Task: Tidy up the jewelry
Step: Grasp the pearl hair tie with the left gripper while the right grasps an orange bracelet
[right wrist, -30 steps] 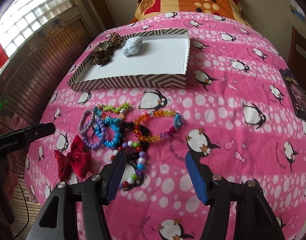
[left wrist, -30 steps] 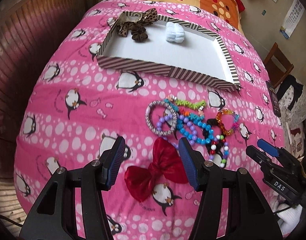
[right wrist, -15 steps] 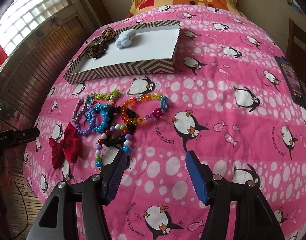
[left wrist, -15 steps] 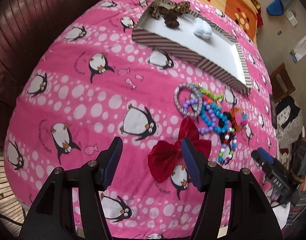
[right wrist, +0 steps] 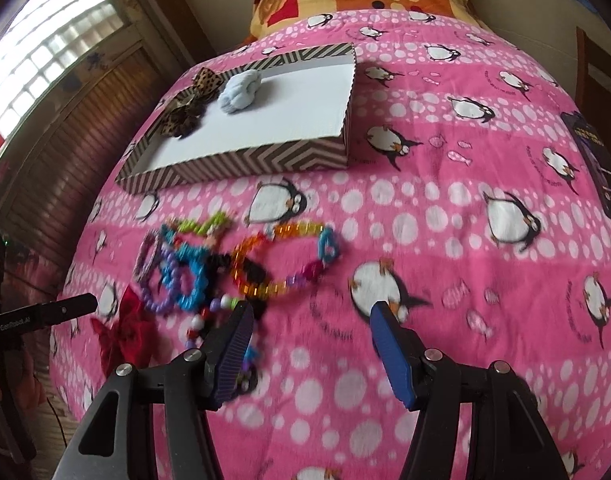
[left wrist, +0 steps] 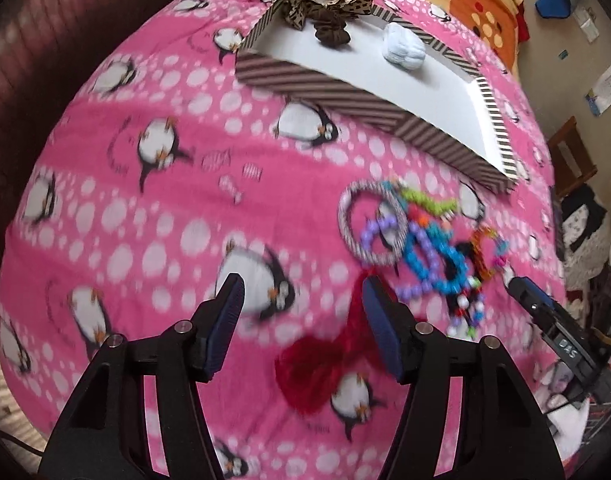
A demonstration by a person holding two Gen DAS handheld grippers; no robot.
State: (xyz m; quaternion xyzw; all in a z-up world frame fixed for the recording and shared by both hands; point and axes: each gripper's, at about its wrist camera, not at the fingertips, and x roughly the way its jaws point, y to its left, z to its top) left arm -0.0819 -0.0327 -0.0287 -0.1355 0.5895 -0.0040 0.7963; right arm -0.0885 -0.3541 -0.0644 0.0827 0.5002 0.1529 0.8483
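Here your left gripper (left wrist: 303, 300) held its jaws spread, the red bow (left wrist: 325, 356) partly between them; your right gripper (right wrist: 309, 330) stood spread over bare blanket (right wrist: 425, 208).

Pink penguin blanket (left wrist: 153, 208); brown-and-white striped box (left wrist: 345, 96); red bow (left wrist: 325, 364); leopard-print bow (left wrist: 333, 8).

The bed (right wrist: 445, 208) wore a pink penguin blanket. On it lay a striped box (right wrist: 241, 160), a tangle of bead bracelets (right wrist: 225, 264) in front of it, a red bow (right wrist: 121, 332) (blurred) beside those, and a dark phone (right wrist: 597, 168) well apart at the right edge.
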